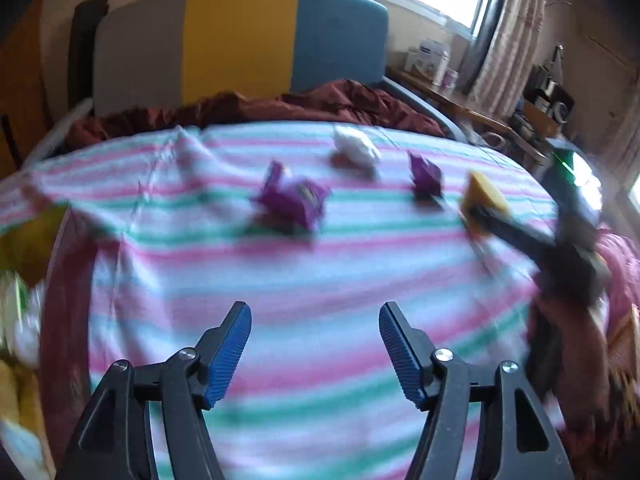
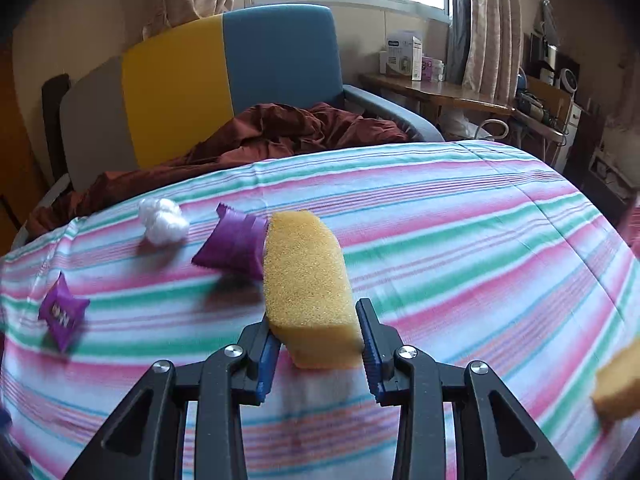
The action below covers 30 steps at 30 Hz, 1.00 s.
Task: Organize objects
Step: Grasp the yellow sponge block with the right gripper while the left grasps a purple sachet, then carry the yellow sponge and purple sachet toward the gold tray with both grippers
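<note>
My right gripper (image 2: 317,330) is shut on a yellow sponge (image 2: 306,276), held just above the striped bedsheet (image 2: 460,248). A purple packet (image 2: 236,242) lies just behind the sponge, a white cotton ball (image 2: 162,220) farther left, and a second purple packet (image 2: 62,314) at the left edge. My left gripper (image 1: 315,330) is open and empty above the sheet. The blurred left wrist view shows the purple packets (image 1: 292,198) (image 1: 426,176), the cotton ball (image 1: 356,148), and the sponge (image 1: 482,200) in the right gripper (image 1: 520,232).
Another yellow sponge (image 2: 618,384) sits at the right edge of the bed. A crumpled maroon cover (image 2: 272,132) lies at the head, against a grey, yellow and blue headboard (image 2: 224,80). A wooden desk (image 2: 432,90) with boxes stands by the window. Yellow and white items (image 1: 20,300) lie beside the bed's left.
</note>
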### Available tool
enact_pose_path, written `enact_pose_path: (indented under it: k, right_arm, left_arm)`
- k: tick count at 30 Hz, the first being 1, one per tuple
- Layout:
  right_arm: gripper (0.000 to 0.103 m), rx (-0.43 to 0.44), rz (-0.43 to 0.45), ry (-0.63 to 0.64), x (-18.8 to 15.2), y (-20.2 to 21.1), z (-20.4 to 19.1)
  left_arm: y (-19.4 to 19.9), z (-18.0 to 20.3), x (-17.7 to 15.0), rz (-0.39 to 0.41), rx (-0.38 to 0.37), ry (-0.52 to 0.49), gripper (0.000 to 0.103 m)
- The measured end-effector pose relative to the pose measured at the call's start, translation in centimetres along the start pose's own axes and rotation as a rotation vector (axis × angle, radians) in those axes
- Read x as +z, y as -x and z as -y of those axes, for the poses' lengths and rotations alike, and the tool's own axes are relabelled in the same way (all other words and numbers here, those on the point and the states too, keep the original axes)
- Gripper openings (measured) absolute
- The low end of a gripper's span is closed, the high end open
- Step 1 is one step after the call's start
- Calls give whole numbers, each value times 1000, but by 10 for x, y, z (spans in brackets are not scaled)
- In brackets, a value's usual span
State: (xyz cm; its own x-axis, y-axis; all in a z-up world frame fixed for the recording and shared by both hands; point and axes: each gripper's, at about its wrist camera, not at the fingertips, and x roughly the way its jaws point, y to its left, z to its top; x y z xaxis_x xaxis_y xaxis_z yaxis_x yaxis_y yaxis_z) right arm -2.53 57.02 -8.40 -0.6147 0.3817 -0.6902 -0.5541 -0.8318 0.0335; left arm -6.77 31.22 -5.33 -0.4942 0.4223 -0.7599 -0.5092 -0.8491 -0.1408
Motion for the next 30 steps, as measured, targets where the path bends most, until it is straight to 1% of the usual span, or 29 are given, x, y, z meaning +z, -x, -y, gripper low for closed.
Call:
enact_pose_path:
  k: [1, 4, 6, 8, 11, 12, 14, 16, 18, 21, 22, 23, 24, 25, 26, 28, 30]
  right_arm:
    - [37, -2, 3, 3, -2, 3, -1]
    - [37, -12, 0, 15, -8, 7, -5]
    - [37, -20, 3, 25, -8, 7, -7]
    - [37, -34, 3, 30, -9, 5, -8]
    - [37, -47, 0, 36, -10, 4, -10]
    - [37, -46, 1, 38, -10, 4, -10]
    - [37, -46, 8, 37, -11, 5, -10]
    - [37, -43, 12, 34, -11, 6, -10]
    - [37, -40, 15, 29, -12, 6, -9]
    - [37, -34, 17, 20, -12, 6, -7]
    - [37, -33, 19, 17, -12, 6, -7]
    - [37, -31, 21, 16, -12, 7, -7]
    - [37, -30, 23, 15, -12, 7, -6]
    - [37, -29, 25, 16, -12, 8, -7]
    - [37, -29, 26, 17, -12, 8, -7]
    - [37, -28, 29, 20, -12, 8, -8]
    - [37, -25, 33, 20, -12, 9, -7]
  left_arm:
    - [-6, 0, 10, 18, 28, -12, 70]
    - [-29, 1, 31, 25, 90, -56, 71]
    - [-42, -3, 40, 0, 101, -60, 72]
    - [-56, -7, 49, -15, 92, -26, 73]
    - [-70, -12, 60, -26, 74, 50, 77]
    - [-74, -13, 63, -32, 64, 73, 81]
    - [-81, -12, 67, -34, 81, 97, 82]
    - [-87, -7, 70, -31, 87, 84, 82]
    - [-97, 0, 73, -33, 118, 48, 82]
    - [-105, 6, 71, -22, 144, 4, 82]
    - [-108, 6, 70, -30, 149, 2, 78]
    - [-110, 6, 71, -32, 156, 1, 76]
    - [-110, 6, 71, -24, 164, 2, 71]
    - [-110, 6, 72, -19, 167, 4, 61]
    - [-111, 6, 72, -17, 167, 1, 57]
    - [-111, 6, 72, -9, 161, -4, 44]
    - [-110, 5, 72, -1, 145, -3, 39]
